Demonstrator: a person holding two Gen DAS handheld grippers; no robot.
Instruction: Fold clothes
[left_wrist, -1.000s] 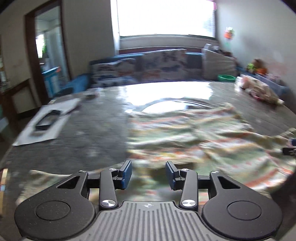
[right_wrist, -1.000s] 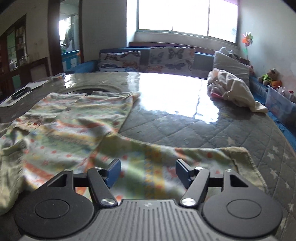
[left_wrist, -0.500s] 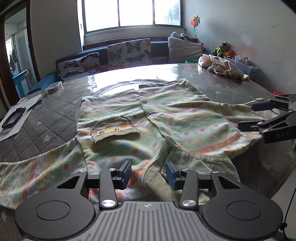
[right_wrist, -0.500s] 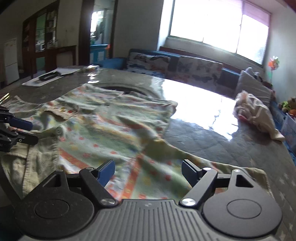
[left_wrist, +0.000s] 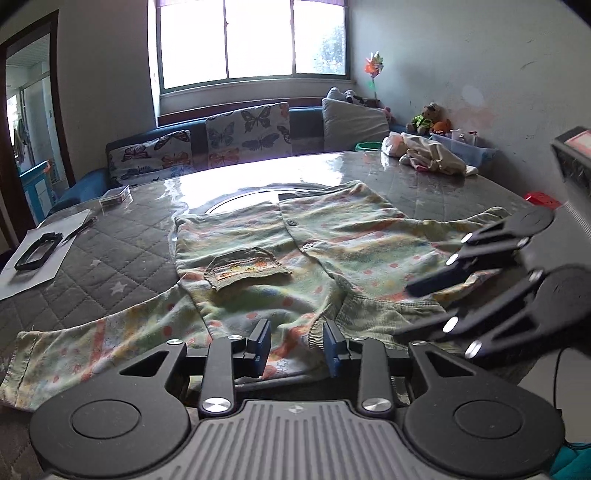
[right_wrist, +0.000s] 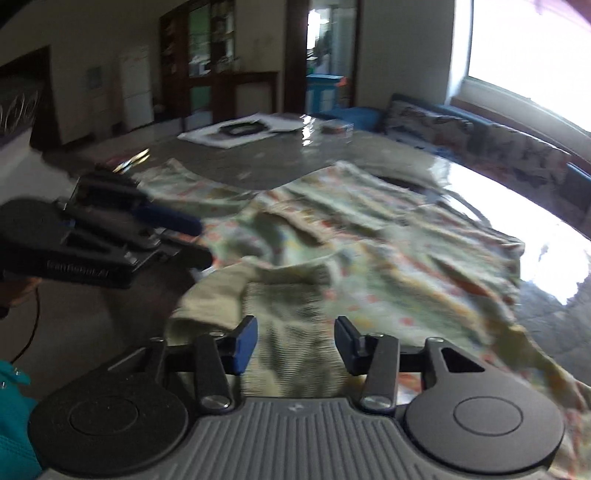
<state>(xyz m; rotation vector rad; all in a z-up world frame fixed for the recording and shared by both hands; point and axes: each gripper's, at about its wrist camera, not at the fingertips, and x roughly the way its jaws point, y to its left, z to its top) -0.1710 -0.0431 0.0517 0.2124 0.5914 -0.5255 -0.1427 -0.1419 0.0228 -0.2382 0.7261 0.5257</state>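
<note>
A small pale green shirt (left_wrist: 317, 251) with orange and yellow print lies spread flat on the quilted grey table (left_wrist: 122, 258), buttons up, chest pocket (left_wrist: 247, 267) showing. My left gripper (left_wrist: 297, 347) is open at the table's near edge, its jaws either side of the ribbed collar. My right gripper (left_wrist: 400, 310) comes in from the right, open, just over the collar's right side. In the blurred right wrist view, the shirt (right_wrist: 369, 251) fills the middle, my right gripper (right_wrist: 293, 341) is open over the ribbed collar, and the left gripper (right_wrist: 201, 240) is at the left.
A crumpled beige garment (left_wrist: 432, 157) lies at the table's far right. White paper with a black phone case (left_wrist: 37, 251) and a small clear box (left_wrist: 116, 195) lie at the far left. A sofa with butterfly cushions (left_wrist: 247, 133) stands behind the table.
Both grippers have swung in toward the shirt's collar at the near edge. The right gripper has turned left and come much closer to the left one. Both stay open.
</note>
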